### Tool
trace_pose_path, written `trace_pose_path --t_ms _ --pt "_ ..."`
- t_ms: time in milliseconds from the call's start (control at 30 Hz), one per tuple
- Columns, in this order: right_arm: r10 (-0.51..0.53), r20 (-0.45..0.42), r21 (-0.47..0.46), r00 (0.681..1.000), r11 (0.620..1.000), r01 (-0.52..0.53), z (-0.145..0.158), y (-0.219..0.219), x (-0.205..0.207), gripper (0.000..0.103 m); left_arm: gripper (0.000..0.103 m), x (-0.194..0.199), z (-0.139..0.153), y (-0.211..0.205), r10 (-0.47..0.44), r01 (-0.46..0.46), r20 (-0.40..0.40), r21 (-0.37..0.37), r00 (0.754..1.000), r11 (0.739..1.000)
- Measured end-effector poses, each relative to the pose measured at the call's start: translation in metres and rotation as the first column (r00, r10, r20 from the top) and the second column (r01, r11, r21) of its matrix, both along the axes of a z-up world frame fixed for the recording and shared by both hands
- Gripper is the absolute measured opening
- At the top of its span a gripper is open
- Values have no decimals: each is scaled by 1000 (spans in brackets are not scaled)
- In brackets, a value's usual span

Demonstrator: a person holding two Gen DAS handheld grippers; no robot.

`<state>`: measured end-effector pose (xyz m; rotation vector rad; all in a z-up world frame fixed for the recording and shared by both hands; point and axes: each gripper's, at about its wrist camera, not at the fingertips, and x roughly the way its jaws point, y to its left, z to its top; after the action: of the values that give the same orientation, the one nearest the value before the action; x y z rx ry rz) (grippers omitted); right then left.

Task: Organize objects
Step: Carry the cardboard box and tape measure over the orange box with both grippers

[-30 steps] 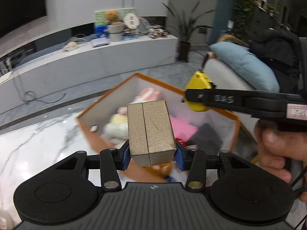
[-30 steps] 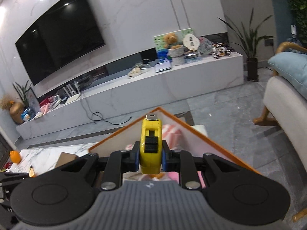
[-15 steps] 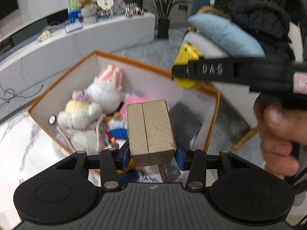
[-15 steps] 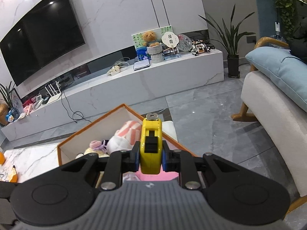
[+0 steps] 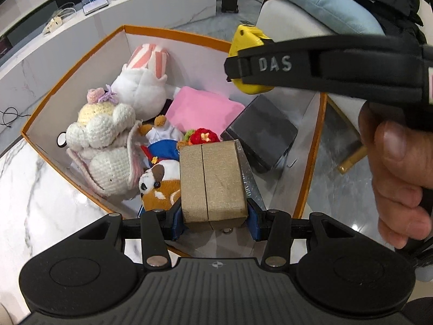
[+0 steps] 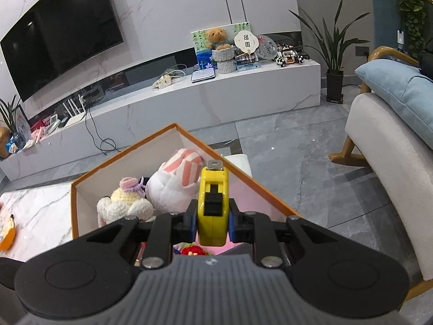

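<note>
My left gripper (image 5: 213,218) is shut on a gold ribbed box (image 5: 212,182), held above the near part of an orange-rimmed storage box (image 5: 81,62). My right gripper (image 6: 212,223) is shut on a yellow tape measure (image 6: 212,203); in the left wrist view the tape measure (image 5: 247,40) hangs over the far right of the storage box (image 6: 130,153). Inside lie a white bunny plush (image 5: 143,86), a crocheted doll (image 5: 105,140), a pink pad (image 5: 203,111), a black box (image 5: 261,132) and a brown-and-white plush (image 5: 159,187).
The storage box stands on a white marble table (image 5: 35,211). A person's hand (image 5: 395,178) holds the right gripper's handle. A cream armchair (image 6: 392,162) with a blue cushion (image 6: 400,89) stands to the right. A white TV bench (image 6: 205,100) runs along the far wall.
Both grippers have sunk toward the storage box and tilted downward, so its contents now show fully. Both grips are unchanged.
</note>
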<state>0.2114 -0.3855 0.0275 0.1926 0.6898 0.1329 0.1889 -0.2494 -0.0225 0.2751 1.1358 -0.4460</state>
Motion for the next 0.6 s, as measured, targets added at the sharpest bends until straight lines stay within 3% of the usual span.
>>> trace_pose_path --t_ms 233,600 --pt "25 -27 -27 999 999 -26 -10 11 7 22 52 10 -10 -7 -28 30 -35 71 999 997" --pt "62 -87 -68 994 995 -69 -27 29 19 22 52 13 -12 -7 -52 56 -56 75 997 996"
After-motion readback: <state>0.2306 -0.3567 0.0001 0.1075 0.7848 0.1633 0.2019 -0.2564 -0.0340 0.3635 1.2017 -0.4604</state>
